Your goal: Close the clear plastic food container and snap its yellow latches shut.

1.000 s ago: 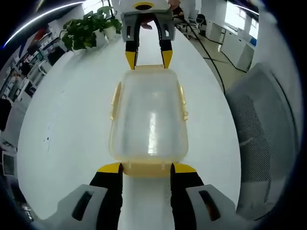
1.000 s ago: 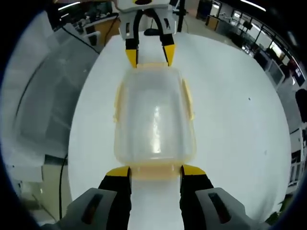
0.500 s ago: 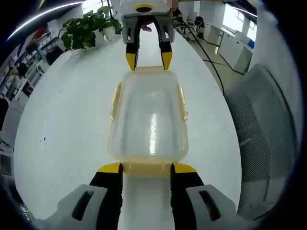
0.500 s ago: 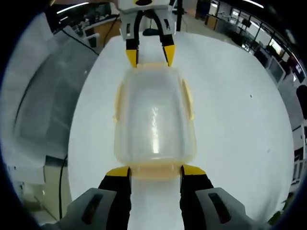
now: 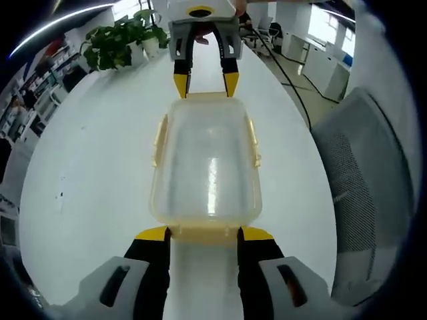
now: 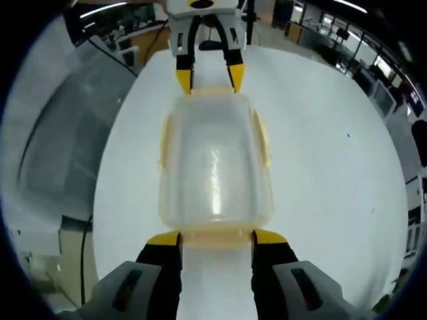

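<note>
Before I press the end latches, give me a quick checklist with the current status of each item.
1. Lid seated on the clear container: ok, it lies flat over the box in both views.
2. Left hand-held gripper at its end: ok, jaws open, tips astride the near yellow latch.
3. Right hand-held gripper at the opposite end: ok, jaws open, tips astride that end latch.
4. Long-side latches: cannot tell; they lie close against the walls, but whether they are snapped is not visible.
5. End latches snapped: cannot tell.
6. White table around the container free of obstacles: ok.
</note>
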`<state>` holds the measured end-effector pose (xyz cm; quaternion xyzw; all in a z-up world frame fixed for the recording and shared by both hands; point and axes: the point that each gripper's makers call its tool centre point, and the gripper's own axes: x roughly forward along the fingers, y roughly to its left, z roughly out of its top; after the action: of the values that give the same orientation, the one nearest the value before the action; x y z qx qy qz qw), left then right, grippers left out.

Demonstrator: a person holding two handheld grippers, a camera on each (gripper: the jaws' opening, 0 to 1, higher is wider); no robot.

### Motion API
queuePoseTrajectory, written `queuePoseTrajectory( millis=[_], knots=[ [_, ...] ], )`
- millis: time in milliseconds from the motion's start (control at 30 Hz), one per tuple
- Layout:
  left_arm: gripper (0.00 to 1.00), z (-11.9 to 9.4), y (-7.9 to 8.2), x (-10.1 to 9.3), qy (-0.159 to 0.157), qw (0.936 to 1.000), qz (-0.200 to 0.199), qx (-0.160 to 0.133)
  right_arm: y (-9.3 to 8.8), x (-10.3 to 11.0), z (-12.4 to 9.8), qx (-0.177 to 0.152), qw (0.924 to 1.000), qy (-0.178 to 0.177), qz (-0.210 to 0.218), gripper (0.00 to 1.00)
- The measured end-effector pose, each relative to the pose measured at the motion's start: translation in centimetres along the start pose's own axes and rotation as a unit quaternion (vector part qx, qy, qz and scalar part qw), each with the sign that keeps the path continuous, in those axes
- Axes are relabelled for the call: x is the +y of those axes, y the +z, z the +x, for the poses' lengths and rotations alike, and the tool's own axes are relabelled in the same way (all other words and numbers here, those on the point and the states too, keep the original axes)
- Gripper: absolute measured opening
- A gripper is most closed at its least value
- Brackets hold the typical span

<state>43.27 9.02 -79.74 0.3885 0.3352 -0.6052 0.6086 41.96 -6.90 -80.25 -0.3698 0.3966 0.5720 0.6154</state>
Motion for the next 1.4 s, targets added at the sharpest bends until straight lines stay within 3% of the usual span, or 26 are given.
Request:
queuePoseTrajectory(
  millis=[67, 167, 233, 400, 667, 767, 833, 933, 1000, 1067, 1200, 1267, 1333, 1400],
  knots=[
    [0.40, 0.1, -0.1, 0.0, 0.003, 1.0000, 0.000, -0.001, 0.0, 0.1, -0.1, -0.005, 1.0000, 0.002, 0.005, 0.42],
    [0.46, 0.1, -0.1, 0.2, 0.013, 0.9999, -0.005, -0.003, -0.2, 0.3, -0.1, -0.006, 0.9999, 0.001, 0.016, 0.53],
    [0.51, -0.1, -0.1, 0.3, 0.021, 0.9997, -0.006, -0.008, -0.4, 0.5, -0.3, -0.004, 0.9999, 0.000, 0.017, 0.51],
    [0.50, -1.0, -0.4, 0.1, 0.023, 0.9997, -0.008, -0.006, -0.5, 0.6, -0.9, -0.012, 0.9993, -0.004, 0.035, 0.50],
    [0.50, -2.4, -0.7, -0.1, 0.035, 0.9962, -0.080, -0.004, 0.0, 0.0, -2.3, -0.026, 0.9926, -0.029, 0.115, 0.43],
    [0.49, -2.7, -0.3, 0.2, 0.044, 0.9915, -0.121, -0.017, 0.4, -0.4, -2.6, -0.041, 0.9849, -0.039, 0.164, 0.43],
    [0.47, -2.9, 0.1, 0.7, 0.056, 0.9860, -0.153, -0.036, 0.5, -0.7, -2.8, -0.046, 0.9801, -0.047, 0.187, 0.43],
    [0.46, -3.0, 0.3, 1.0, 0.064, 0.9723, -0.217, -0.056, 0.9, -1.0, -3.0, -0.052, 0.9730, -0.057, 0.217, 0.43],
    [0.46, -3.0, 0.5, 1.0, 0.065, 0.9663, -0.241, -0.064, 0.9, -1.1, -3.1, -0.052, 0.9683, -0.062, 0.236, 0.43],
    [0.46, -3.1, 0.8, 1.1, 0.076, 0.9561, -0.272, -0.080, 1.0, -1.2, -3.1, -0.061, 0.9591, -0.064, 0.269, 0.41],
    [0.48, -3.2, 1.4, 1.3, 0.081, 0.9418, -0.312, -0.096, 0.9, -1.2, -2.8, -0.058, 0.9510, -0.072, 0.295, 0.41],
    [0.47, -3.2, 1.4, 1.4, 0.084, 0.9317, -0.339, -0.099, 0.9, -1.3, -2.6, -0.063, 0.9416, -0.078, 0.321, 0.41],
    [0.47, -3.0, 1.2, 1.4, 0.088, 0.9292, -0.346, -0.095, 1.0, -1.2, -2.5, -0.067, 0.9361, -0.075, 0.337, 0.40],
    [0.47, -2.7, 1.3, 1.4, 0.092, 0.9150, -0.380, -0.098, 1.2, -1.3, -2.3, -0.079, 0.9239, -0.079, 0.366, 0.40]
  ],
)
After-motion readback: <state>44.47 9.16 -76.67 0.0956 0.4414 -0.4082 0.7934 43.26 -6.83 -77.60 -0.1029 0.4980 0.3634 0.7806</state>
